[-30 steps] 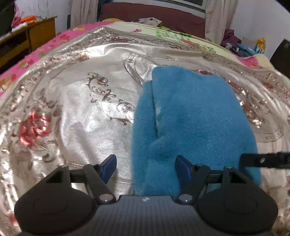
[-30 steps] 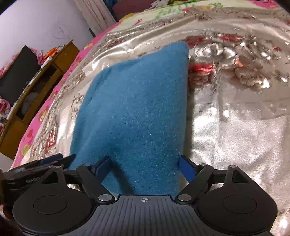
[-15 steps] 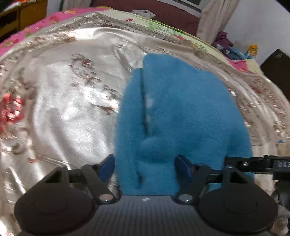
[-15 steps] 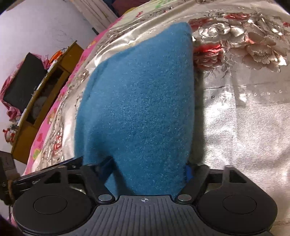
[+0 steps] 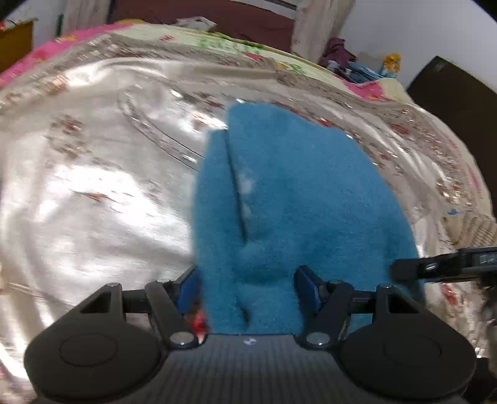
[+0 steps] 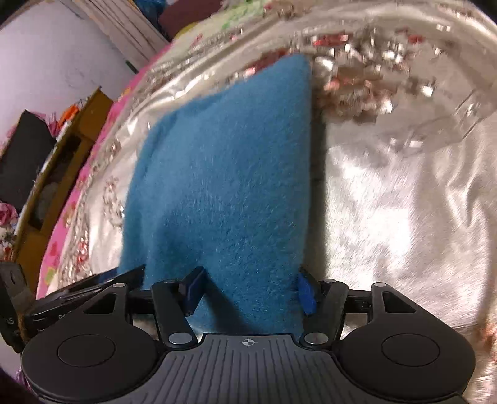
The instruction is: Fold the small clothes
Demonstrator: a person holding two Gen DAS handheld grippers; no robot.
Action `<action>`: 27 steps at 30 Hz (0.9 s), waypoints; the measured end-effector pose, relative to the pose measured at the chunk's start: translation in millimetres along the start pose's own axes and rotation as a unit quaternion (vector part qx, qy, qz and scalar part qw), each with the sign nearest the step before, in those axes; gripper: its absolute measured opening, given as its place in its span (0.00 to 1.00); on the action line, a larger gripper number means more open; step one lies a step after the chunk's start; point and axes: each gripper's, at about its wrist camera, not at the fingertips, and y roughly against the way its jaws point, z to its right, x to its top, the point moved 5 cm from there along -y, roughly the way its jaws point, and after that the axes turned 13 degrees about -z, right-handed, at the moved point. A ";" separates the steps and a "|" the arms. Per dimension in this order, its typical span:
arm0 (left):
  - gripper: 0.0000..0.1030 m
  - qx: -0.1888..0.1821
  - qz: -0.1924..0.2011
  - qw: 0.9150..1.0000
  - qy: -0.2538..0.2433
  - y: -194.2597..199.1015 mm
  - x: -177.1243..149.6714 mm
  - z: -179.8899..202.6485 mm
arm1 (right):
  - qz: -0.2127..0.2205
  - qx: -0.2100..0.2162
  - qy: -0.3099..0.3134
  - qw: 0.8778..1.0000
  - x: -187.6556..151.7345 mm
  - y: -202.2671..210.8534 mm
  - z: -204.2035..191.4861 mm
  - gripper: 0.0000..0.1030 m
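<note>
A folded blue fleece garment (image 5: 295, 192) lies on the shiny silver bedspread (image 5: 93, 192). Its near edge runs between the blue pads of my left gripper (image 5: 248, 290), which press on its thick left part. In the right wrist view the same garment (image 6: 223, 174) stretches away from me, and my right gripper (image 6: 248, 290) is shut on its near right part. The right gripper's fingers (image 5: 441, 267) show at the garment's right edge in the left wrist view. The left gripper's fingers (image 6: 77, 289) show at the lower left in the right wrist view.
The bedspread (image 6: 388, 202) has red flower patterns and wrinkles. A wooden shelf unit (image 6: 52, 174) stands beside the bed on the left. Beyond the bed are a dark red headboard (image 5: 202, 12), curtains (image 5: 320, 25), small clutter (image 5: 357, 66) and a dark door (image 5: 456, 93).
Both pairs of jaws have narrowed onto the garment's near edge, the right one more. Both hands have moved across the bed with the garment, and the background is now blurred.
</note>
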 end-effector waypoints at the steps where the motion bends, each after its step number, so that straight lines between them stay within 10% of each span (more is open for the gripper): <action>1: 0.67 0.023 0.004 1.000 -0.001 5.0 1.6 -3.1 | 0.013 -0.015 0.012 1.000 0.9 8.5 -0.7 0.61; 10: 0.75 0.177 -0.011 0.982 -0.059 -11.2 0.4 19.1 | 0.056 -0.071 0.089 0.992 -11.6 19.5 -41.7 0.64; 27: 0.77 0.182 -0.001 0.982 -0.045 32.7 -26.5 41.8 | 0.047 -0.094 0.100 0.989 -52.3 10.8 -73.3 0.67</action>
